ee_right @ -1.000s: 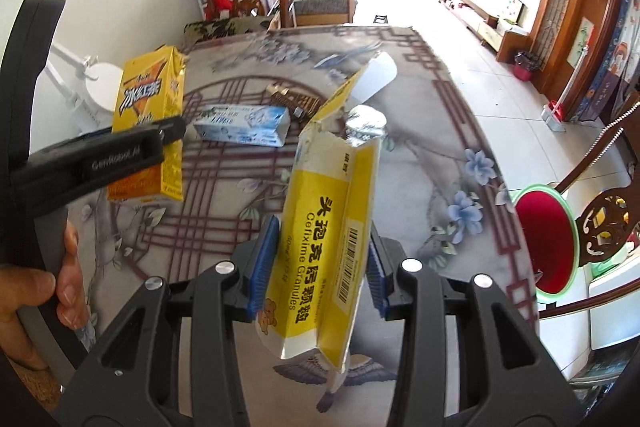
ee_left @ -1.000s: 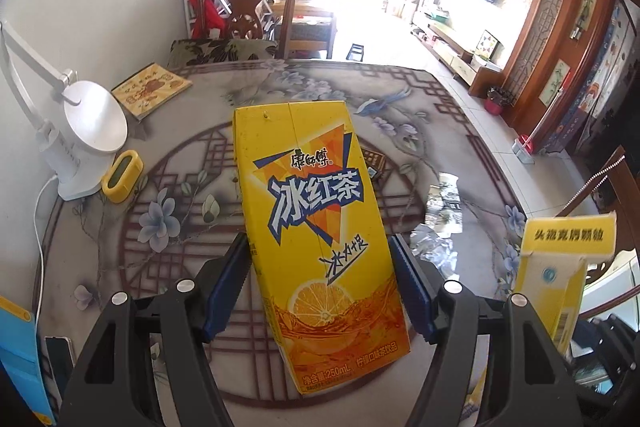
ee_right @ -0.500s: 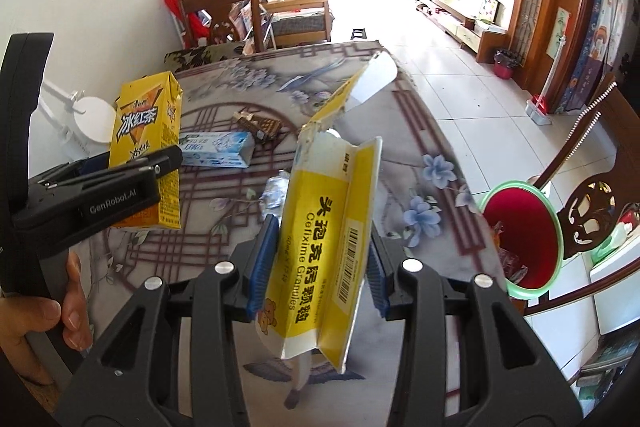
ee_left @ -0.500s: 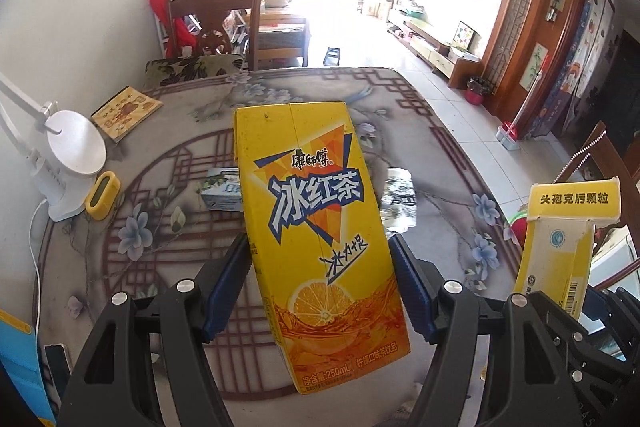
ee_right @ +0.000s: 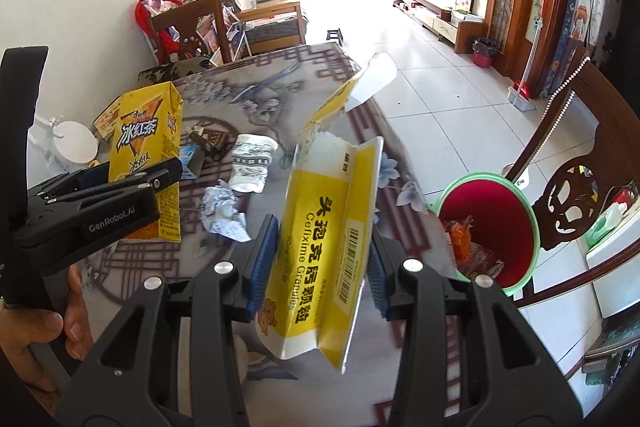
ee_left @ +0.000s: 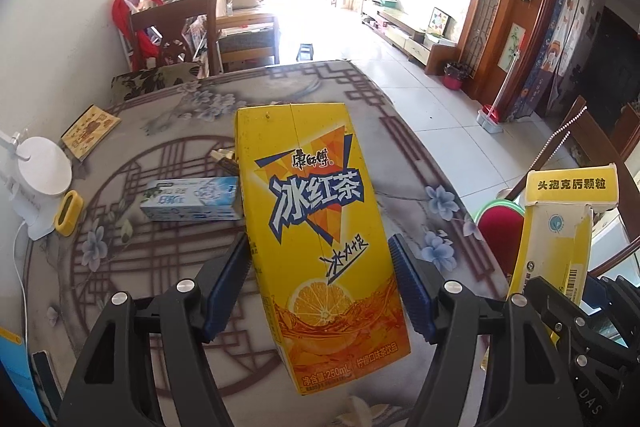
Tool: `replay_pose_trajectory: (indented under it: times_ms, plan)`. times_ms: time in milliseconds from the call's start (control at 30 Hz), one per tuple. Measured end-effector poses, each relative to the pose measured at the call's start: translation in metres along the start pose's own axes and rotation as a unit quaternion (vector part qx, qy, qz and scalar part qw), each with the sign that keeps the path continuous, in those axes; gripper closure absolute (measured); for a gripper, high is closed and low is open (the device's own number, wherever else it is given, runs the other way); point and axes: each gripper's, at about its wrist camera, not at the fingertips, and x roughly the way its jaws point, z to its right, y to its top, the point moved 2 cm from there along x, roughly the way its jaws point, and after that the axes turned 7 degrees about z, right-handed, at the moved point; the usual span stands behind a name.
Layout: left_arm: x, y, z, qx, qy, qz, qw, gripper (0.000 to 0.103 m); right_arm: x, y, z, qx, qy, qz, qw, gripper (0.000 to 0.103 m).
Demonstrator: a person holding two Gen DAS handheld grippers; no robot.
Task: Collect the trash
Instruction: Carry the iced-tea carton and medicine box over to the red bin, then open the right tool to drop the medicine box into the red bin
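A yellow iced-tea carton [ee_left: 320,239], marked 250 mL, is held upright above the patterned table [ee_left: 168,107] between the blue pads [ee_left: 226,287] of the left gripper [ee_left: 320,287], whose jaws are closed against its 2 sides. An opened yellow medicine box [ee_right: 324,247], its torn flap raised, is clamped in the same manner by the right gripper [ee_right: 320,259], above the table edge. A red bin with a green rim [ee_right: 492,223] is seen on the floor just beside the table, wrappers inside. A toothpaste box [ee_left: 192,199], a crushed paper cup [ee_right: 252,167] and crumpled paper [ee_right: 222,211] are left lying on the table. A white lamp base [ee_left: 40,175] is seen at the left.
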Motion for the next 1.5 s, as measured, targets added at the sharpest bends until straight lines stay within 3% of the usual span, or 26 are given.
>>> replay_pose_trajectory:
  times_ms: [533, 1067, 1267, 1333, 1500]
  plan:
    - [0.035, 0.006, 0.085, 0.026, -0.004, -0.028, 0.9993, 0.037, 0.024, 0.007, 0.096, 0.042, -0.011, -0.019, 0.999, 0.062]
    - [0.070, 0.009, 0.158, 0.055, -0.040, -0.061, 0.9958, 0.037, 0.053, 0.005, 0.194, 0.081, -0.066, -0.043, 0.994, 0.061]
    - [0.080, 0.006, 0.189, 0.069, -0.066, -0.073, 0.9928, 0.037, 0.074, 0.004, 0.231, 0.089, -0.099, -0.053, 0.990, 0.048]
    - [0.083, 0.004, 0.200, 0.073, -0.078, -0.079, 0.9911, 0.037, 0.073, 0.003, 0.241, 0.100, -0.113, -0.047, 0.987, 0.039]
    - [0.096, -0.001, 0.235, 0.099, -0.121, -0.092, 0.9833, 0.037, 0.053, -0.004, 0.261, 0.130, -0.129, -0.025, 0.983, 0.034]
